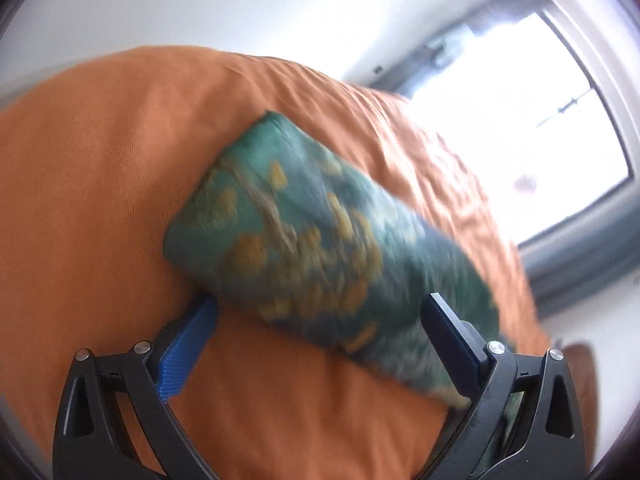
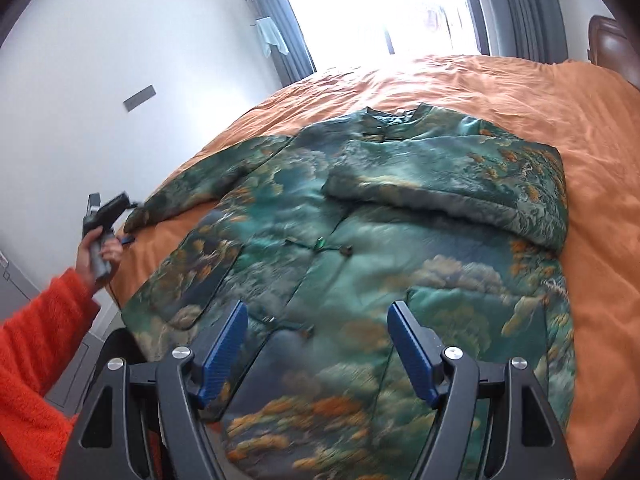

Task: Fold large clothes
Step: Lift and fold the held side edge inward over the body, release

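Green jacket on orange bed, L gripper + R gripper open

Daylight enters through the window, which is overexposed to white in both views and washes out the near edge of the orange bedspread. Left wrist view: heavy motion blur across the green patterned jacket. Right wrist view: mild blur. Both show fisheye curvature and dark corner vignetting.

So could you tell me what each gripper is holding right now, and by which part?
Nothing is held. The left gripper stands open around the jacket's sleeve cuff; the right gripper is open above the hem.
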Action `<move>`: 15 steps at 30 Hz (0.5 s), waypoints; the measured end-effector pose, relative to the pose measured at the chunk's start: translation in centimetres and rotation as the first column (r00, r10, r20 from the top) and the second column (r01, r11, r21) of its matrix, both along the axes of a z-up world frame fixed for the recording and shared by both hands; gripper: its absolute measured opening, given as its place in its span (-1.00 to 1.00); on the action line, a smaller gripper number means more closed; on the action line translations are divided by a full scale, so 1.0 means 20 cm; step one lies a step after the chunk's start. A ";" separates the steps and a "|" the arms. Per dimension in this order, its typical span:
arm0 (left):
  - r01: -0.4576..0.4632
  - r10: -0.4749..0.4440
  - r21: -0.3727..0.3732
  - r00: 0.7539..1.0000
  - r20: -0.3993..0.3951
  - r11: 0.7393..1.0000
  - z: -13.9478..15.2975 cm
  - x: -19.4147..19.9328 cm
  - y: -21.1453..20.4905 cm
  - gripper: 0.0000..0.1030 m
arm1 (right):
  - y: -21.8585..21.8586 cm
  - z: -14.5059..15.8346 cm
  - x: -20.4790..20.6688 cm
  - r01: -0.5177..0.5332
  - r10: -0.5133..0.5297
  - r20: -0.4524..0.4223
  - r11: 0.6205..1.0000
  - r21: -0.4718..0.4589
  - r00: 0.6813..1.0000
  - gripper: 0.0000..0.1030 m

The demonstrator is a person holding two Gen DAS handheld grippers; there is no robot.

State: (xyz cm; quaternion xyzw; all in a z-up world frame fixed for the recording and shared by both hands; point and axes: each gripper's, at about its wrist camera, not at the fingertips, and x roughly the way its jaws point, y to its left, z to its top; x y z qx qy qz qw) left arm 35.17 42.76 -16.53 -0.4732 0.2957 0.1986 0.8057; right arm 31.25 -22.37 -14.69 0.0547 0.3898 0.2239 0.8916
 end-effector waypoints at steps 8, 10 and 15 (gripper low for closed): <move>0.022 -0.007 0.144 0.995 -0.103 0.989 0.08 0.14 -0.03 -0.79 | 0.16 -0.04 -0.15 -0.043 0.043 0.003 0.999 -0.030 0.999 0.45; 0.059 -0.028 0.255 0.992 -0.124 0.965 0.20 0.17 -0.11 -0.82 | 0.16 -0.05 -0.16 -0.044 0.044 0.003 0.999 -0.023 0.999 0.45; 0.198 -0.179 0.585 0.980 -0.091 0.787 0.67 0.25 -0.57 -0.81 | 0.13 -0.06 -0.15 -0.021 0.021 0.012 1.000 0.017 1.000 0.45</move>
